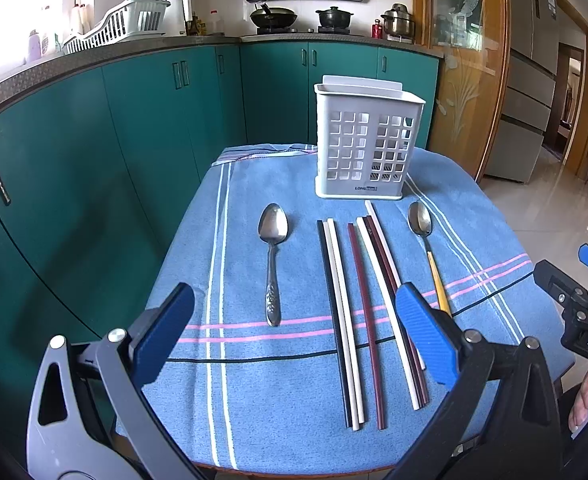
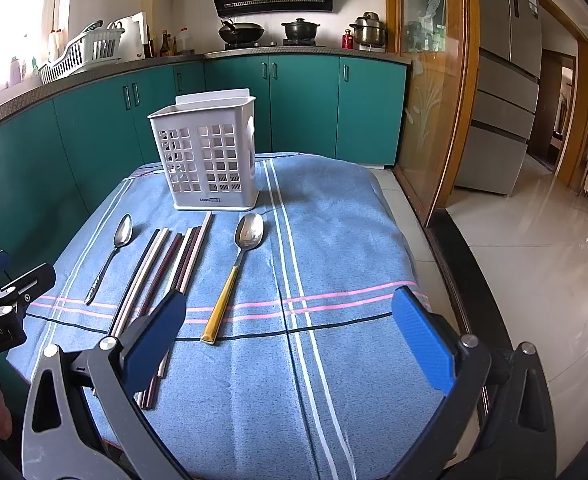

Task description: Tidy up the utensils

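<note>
- Nothing is held: the left gripper (image 1: 294, 336) hangs with jaws wide above the near edge of the cloth (image 1: 254, 400), and the right gripper (image 2: 290, 340) is likewise spread wide, empty.
- All utensils lie flat on the cloth, in front of the white caddy (image 1: 363, 152), which stands upright at the far side.
- A steel spoon (image 1: 272, 256) lies to the left, the chopsticks (image 1: 357, 312) in the middle, and a yellow-handled spoon (image 2: 234, 272) to the right, each apart from its neighbour.
- The task is judged to be at its start; a first pick is the step in hand.
- The steel spoon is best taken by the left gripper, since it lies nearest that side and clear of the chopsticks.
- The handle should be straddled across its width near the middle, so the bowl does not tip the spoon on lifting.
- The fingers must be lowered to the cloth before closing; a thin handle may otherwise be missed, or cloth pinched with it.
- The chopsticks lie touching in loose pairs, so neighbours could be dragged along.
- The caddy is light-looking and could be knocked when a utensil is dropped in.
</note>
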Motion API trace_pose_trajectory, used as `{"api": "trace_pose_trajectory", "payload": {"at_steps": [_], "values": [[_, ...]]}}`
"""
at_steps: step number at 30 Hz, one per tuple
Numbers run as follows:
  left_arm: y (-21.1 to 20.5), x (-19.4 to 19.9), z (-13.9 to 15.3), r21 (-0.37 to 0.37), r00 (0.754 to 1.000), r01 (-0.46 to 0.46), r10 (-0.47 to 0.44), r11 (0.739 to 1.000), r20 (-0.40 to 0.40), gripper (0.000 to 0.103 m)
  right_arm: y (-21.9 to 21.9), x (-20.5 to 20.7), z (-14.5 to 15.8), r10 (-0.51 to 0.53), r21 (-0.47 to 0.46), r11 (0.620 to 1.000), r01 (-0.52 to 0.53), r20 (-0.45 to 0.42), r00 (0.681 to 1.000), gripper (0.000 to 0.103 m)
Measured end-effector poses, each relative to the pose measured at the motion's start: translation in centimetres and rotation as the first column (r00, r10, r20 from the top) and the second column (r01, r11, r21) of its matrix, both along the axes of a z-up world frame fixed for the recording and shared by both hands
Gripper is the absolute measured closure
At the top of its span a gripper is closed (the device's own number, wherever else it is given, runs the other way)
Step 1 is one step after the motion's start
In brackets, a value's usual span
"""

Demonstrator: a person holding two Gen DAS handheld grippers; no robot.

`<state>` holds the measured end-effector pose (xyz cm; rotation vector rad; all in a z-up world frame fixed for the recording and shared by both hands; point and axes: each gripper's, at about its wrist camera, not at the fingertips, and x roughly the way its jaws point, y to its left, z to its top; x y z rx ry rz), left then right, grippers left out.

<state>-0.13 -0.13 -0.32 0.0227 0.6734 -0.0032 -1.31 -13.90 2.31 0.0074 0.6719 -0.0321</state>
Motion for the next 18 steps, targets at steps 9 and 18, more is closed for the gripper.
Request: {"api": "trace_pose_trajectory", "payload": {"at_steps": [9,18], "values": [[-0.01,0.03,0.01,0.003,1.0,0.0,0.0,1.0,0.0,0.003,0.07,-0.03,-0.04,0.0,-0.007,1.0,0.0,0.001,1.0,0.003],[0.03,0.09,-0.01,0.003,1.0,-0.001,0.001,1.0,-0.001,0.003,0.07,0.02,-0.09,0.002,-0.008,1.0,-0.002,-0.001,1.0,0.003]]}}
